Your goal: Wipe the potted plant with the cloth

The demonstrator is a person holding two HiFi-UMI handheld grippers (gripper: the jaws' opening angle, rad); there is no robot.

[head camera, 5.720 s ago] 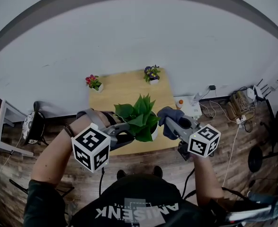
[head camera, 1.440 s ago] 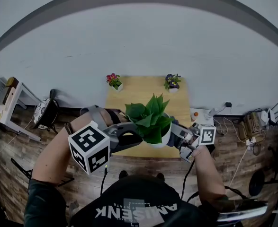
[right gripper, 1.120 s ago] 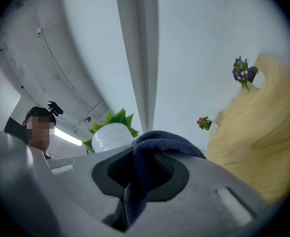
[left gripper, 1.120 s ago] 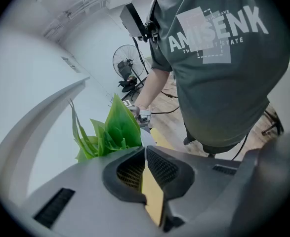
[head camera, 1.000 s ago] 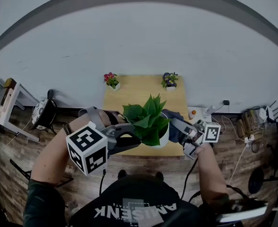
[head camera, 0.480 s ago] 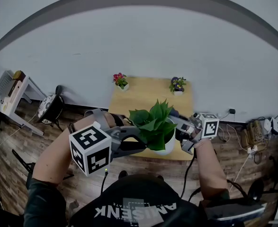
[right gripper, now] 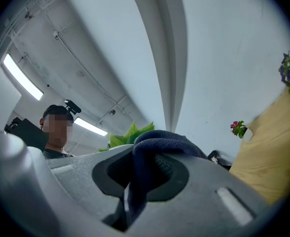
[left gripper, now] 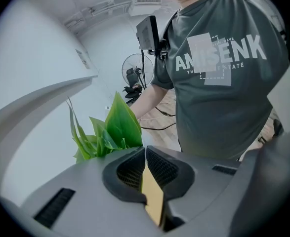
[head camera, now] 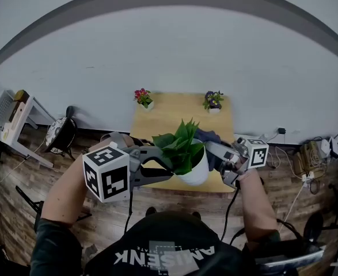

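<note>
The potted plant (head camera: 180, 147), broad green leaves in a white pot (head camera: 196, 174), hangs tilted above the near edge of the wooden table (head camera: 174, 112). My left gripper (head camera: 170, 167) reaches in from the left, shut on the pot's rim. In the left gripper view the jaws stand almost together on a thin tan strip, with leaves (left gripper: 112, 127) just beyond. My right gripper (head camera: 213, 149) is at the plant's right side, shut on a dark blue cloth (head camera: 206, 138). The cloth (right gripper: 159, 143) bulges over the jaws in the right gripper view, leaves (right gripper: 130, 134) showing behind it.
Two small flower pots stand at the table's far edge, red blooms (head camera: 143, 97) at the left and purple ones (head camera: 213, 100) at the right. A chair (head camera: 62, 134) and a shelf (head camera: 10, 112) stand at the left. Cables and plugs (head camera: 307, 154) lie on the floor at the right.
My right gripper has risen a little with the cloth along the plant's right side. The pot has rolled in my left gripper and shows more of its white wall.
</note>
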